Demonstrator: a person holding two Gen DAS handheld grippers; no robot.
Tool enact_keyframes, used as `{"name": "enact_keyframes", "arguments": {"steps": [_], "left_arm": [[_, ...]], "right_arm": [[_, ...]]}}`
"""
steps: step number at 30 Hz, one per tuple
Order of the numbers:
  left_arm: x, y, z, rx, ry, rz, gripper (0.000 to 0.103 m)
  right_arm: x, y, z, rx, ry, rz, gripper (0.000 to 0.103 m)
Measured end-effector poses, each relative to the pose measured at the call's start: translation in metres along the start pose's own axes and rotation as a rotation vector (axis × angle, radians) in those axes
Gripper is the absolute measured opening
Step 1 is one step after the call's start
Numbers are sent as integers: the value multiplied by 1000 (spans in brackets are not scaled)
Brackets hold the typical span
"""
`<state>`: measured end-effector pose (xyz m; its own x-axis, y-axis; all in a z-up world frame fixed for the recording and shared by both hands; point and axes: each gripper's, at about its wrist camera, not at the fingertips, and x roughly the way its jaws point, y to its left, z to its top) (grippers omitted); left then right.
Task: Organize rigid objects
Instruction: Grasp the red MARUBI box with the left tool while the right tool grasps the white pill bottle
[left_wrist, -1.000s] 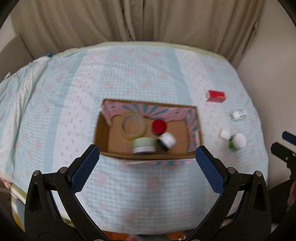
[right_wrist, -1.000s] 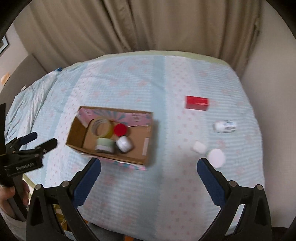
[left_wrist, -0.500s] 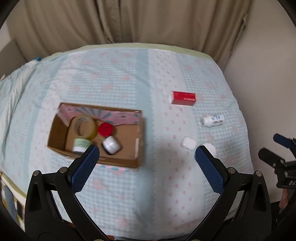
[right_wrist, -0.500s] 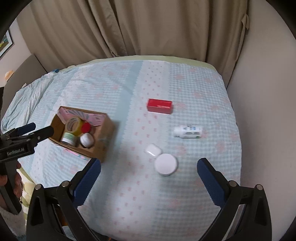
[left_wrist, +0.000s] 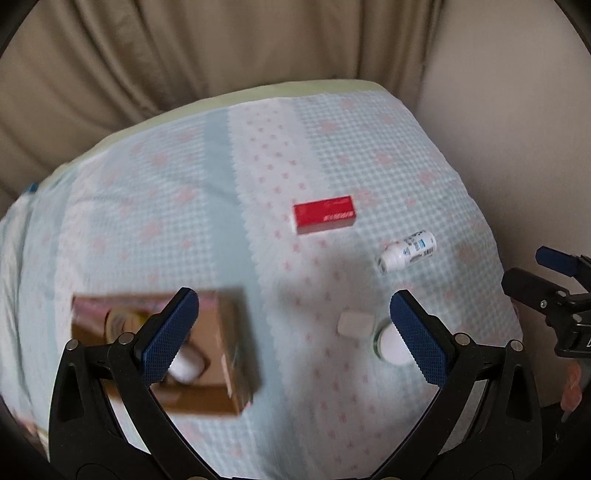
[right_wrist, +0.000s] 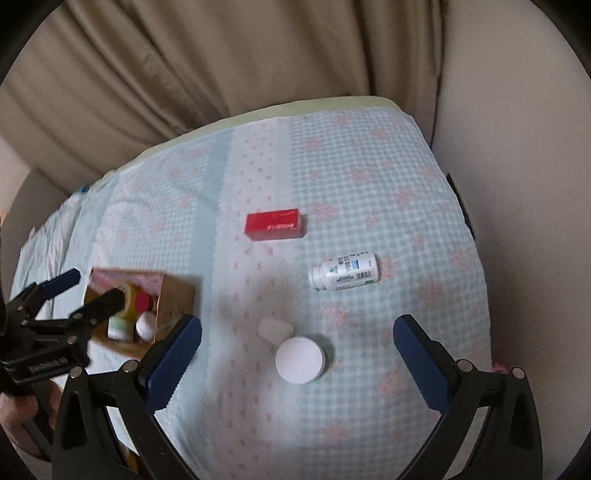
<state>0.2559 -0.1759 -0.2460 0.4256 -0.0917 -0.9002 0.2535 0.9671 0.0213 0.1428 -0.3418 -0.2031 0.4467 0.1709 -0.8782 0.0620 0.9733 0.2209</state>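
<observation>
Both grippers are swinging away from the cardboard box (right_wrist: 147, 306) toward the loose things on the right, so another pickup looks to be coming. The right gripper (right_wrist: 297, 354), jaws spread wide and empty, is hovering over the white-lidded jar (right_wrist: 300, 359); the left gripper (left_wrist: 295, 332) is gaping empty too. A small white block (right_wrist: 274, 329) is lying just beside the jar, crowding that side. The white bottle (right_wrist: 345, 271) and red box (right_wrist: 275, 224) are sitting well apart, with open cloth (right_wrist: 406, 184) around them.
</observation>
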Motion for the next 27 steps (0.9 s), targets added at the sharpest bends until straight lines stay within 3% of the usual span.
{"name": "enact_keyframes", "arguments": {"steps": [6,9,13,18,24,26,27], "left_arm": [[87,-11,43,146,82,-32,103],[138,-23,60,268,105,-42,103],[192,-37,72,423,128,-94,97],[237,-58,77,656,145,-89,96],[275,-70,77,780,195,-100,82],[290,-69,75,789,237,-127,67],[293,-70,74,794,250,-131,63]], "right_arm": [[51,-32,25,231,25,-12,103],[80,-49,28,378,37,-3,103],[126,-71,21,592,29,-28,103],[170,-89,5,824,21,-68,102],[209,-99,-5,1010,40,-85,80],[218,-100,-6,1036,46,-97,74],[222,-102,-5,1047,51,-109,64]]}}
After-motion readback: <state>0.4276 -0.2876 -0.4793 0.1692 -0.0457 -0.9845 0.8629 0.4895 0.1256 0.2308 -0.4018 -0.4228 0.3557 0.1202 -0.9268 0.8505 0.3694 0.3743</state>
